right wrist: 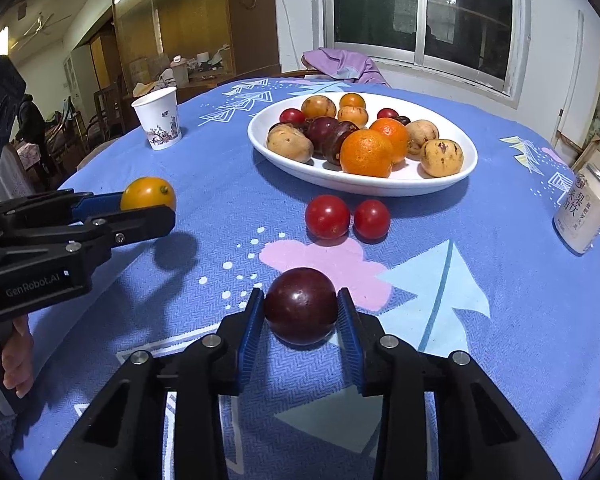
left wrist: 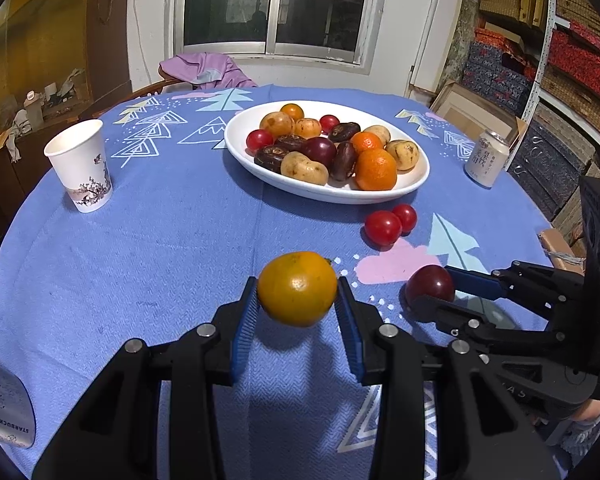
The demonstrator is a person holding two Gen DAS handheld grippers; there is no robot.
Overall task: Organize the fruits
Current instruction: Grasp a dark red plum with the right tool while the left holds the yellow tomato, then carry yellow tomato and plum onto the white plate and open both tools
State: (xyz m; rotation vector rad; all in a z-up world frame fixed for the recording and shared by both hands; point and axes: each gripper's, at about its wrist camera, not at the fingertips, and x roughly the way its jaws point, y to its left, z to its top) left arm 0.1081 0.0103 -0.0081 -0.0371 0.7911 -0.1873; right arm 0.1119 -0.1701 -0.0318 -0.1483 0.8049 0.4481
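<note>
My left gripper (left wrist: 297,294) is shut on a yellow-orange citrus fruit (left wrist: 297,288) and holds it above the blue tablecloth; it also shows in the right wrist view (right wrist: 148,194). My right gripper (right wrist: 301,308) is shut on a dark red plum (right wrist: 301,306), which sits low at the cloth; the plum also shows in the left wrist view (left wrist: 430,286). A white oval plate (left wrist: 332,194) holds several oranges, plums, dates, tomatoes and brown fruits. Two cherry tomatoes (left wrist: 383,227) (left wrist: 405,217) lie on the cloth in front of the plate.
A paper cup (left wrist: 81,164) stands at the left of the table. A drink can (left wrist: 486,156) stands at the right. A Starbucks cup (left wrist: 6,408) is at the near left edge. A chair with purple cloth (left wrist: 208,70) is behind the table.
</note>
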